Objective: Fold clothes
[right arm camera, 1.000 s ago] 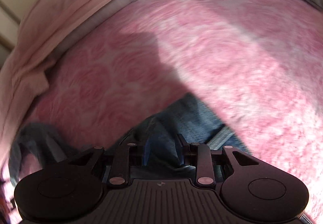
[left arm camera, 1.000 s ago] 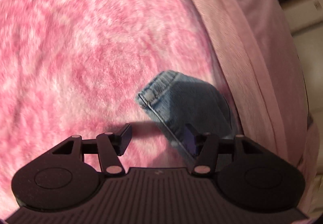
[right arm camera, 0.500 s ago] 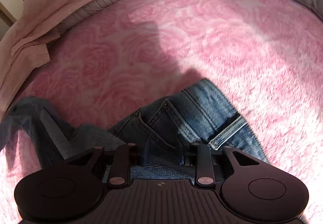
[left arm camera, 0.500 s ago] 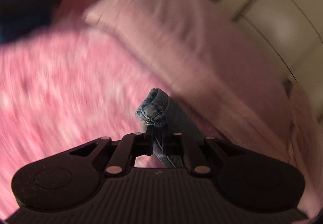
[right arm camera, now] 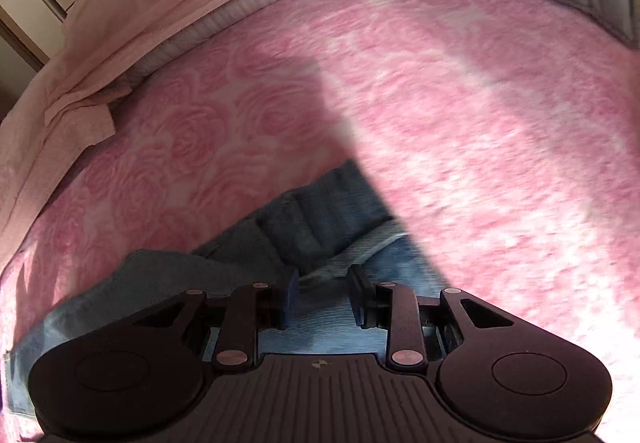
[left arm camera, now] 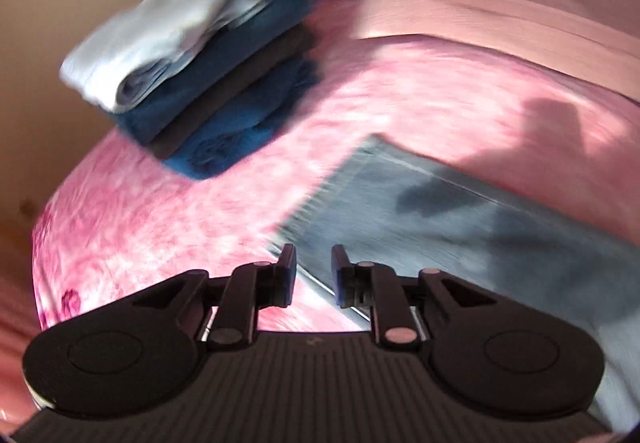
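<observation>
The left gripper (left arm camera: 313, 275) hangs over the near hem of the jeans (left arm camera: 460, 219), its jaws just parted again and pinching nothing, while the right gripper (right arm camera: 323, 297) has denim lying between its half-spread jaws, though a grip cannot be told. The jeans lie on the pink rose-patterned blanket (right arm camera: 460, 91). Beyond the jeans sits a stack of folded clothes (left arm camera: 208, 83).

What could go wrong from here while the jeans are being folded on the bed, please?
1. The left claw has just been opening, with nothing pinched between its jaws, so the jeans leg below may lie crooked.
2. The jeans look bunched at the right claw, so creases could get folded in.
</observation>
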Demonstrator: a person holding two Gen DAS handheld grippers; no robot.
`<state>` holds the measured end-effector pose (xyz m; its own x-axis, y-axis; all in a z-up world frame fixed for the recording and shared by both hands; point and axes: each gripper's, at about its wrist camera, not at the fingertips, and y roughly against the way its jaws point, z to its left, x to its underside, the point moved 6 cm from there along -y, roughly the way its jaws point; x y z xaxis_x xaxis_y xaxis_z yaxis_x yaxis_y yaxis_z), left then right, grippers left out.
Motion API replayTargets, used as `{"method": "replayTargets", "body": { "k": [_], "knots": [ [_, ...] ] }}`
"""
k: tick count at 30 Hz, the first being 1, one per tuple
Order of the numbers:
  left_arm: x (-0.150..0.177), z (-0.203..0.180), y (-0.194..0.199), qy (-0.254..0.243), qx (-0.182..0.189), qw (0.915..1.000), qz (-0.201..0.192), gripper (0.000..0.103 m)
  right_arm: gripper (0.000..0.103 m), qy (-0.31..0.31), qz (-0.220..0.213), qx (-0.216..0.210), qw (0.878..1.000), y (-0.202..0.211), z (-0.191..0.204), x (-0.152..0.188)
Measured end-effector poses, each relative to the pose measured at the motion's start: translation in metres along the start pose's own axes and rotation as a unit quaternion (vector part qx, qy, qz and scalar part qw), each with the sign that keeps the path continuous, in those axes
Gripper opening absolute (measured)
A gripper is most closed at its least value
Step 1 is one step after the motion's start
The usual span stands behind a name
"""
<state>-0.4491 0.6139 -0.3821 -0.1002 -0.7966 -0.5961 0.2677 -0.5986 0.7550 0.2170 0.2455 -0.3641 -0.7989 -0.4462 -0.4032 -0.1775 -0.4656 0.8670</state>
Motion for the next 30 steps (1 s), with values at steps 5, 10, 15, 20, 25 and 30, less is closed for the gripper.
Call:
{"method": "replayTargets", "body": {
  "k": [5, 10, 15, 20, 25, 30],
  "knots": [
    [0.019, -0.060, 0.050, -0.022, 0.111, 0.9935, 0.008, 0.021, 0.031, -0.024, 0.013, -0.020, 0.999, 0.004, -0.035, -0.012],
    [0.028, -0.109, 0.085, -0.024, 0.168, 0.9854, 0.016, 0.022, 0.031, -0.062, 0.040, -0.081, 0.994, -0.023, -0.061, -0.036],
    [0.036, -0.127, 0.105, -0.005, 0.170, 0.9849, 0.032, 0.022, 0.031, -0.125, 0.082, -0.172, 0.974, -0.070, -0.080, -0.070],
    [0.052, -0.132, 0.114, 0.016, 0.166, 0.9844, 0.056, 0.022, 0.031, -0.221, 0.171, -0.274, 0.920, -0.133, -0.090, -0.083],
    [0.067, -0.146, 0.122, 0.007, 0.157, 0.9852, 0.068, 0.022, 0.006, -0.228, 0.154, -0.300, 0.913, -0.144, -0.092, -0.085],
    [0.071, -0.161, 0.125, 0.005, 0.157, 0.9854, 0.066, 0.022, 0.003, -0.258, -0.074, -0.367, 0.891, -0.066, -0.119, -0.099]
  ]
}}
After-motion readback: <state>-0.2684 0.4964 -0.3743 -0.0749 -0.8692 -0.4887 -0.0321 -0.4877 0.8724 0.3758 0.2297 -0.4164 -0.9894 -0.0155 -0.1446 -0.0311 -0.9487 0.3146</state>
